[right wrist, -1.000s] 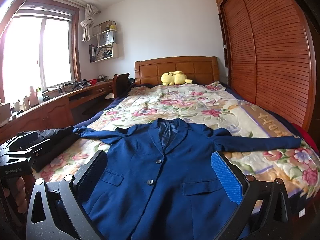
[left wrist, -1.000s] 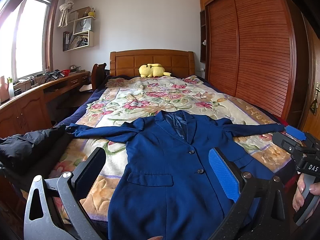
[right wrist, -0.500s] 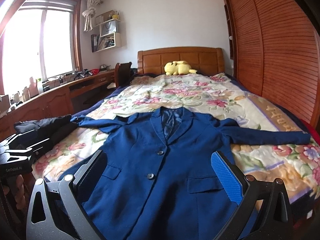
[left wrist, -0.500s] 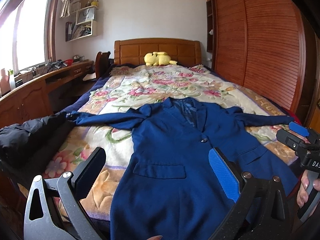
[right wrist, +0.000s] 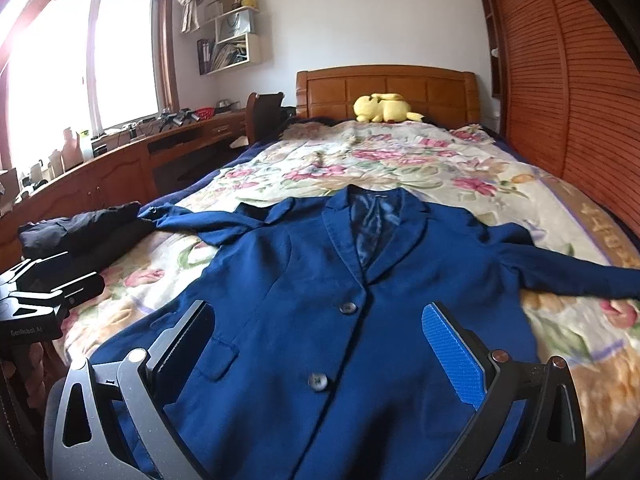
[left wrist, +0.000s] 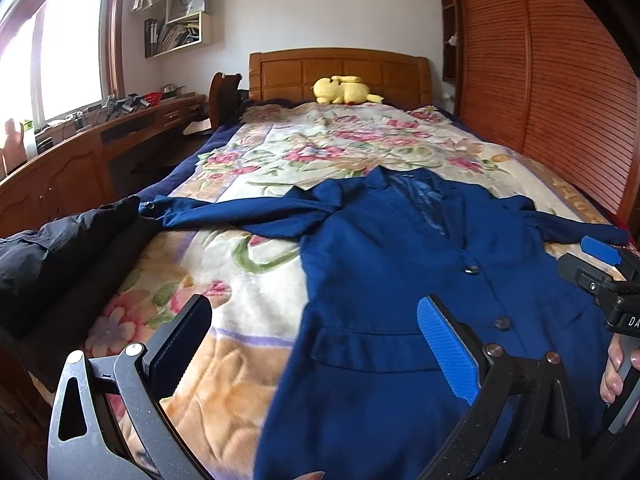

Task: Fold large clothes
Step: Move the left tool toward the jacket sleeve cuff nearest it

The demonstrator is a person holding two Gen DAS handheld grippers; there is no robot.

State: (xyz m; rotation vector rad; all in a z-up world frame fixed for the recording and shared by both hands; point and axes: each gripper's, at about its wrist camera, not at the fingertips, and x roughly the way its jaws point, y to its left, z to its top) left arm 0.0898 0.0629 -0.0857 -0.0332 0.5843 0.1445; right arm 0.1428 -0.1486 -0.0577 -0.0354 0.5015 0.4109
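Ahead, your left claw (left wrist: 312,344) and right claw (right wrist: 318,342), both spread and empty, hover over the blue jacket (right wrist: 360,320) lying flat on the floral bed (right wrist: 400,168). "GenRobot AI" marks one handle; wardrobe (right wrist: 580,100) right.

What you have on the bed

You have one blue jacket (right wrist: 360,320) with two visible buttons, one black garment (left wrist: 60,248), one yellow plush toy (right wrist: 384,108), and two grippers, both wide apart.

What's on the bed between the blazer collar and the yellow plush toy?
Only bare floral blanket lies between the blazer collar and the plush toy; the right wrist view shows it best.
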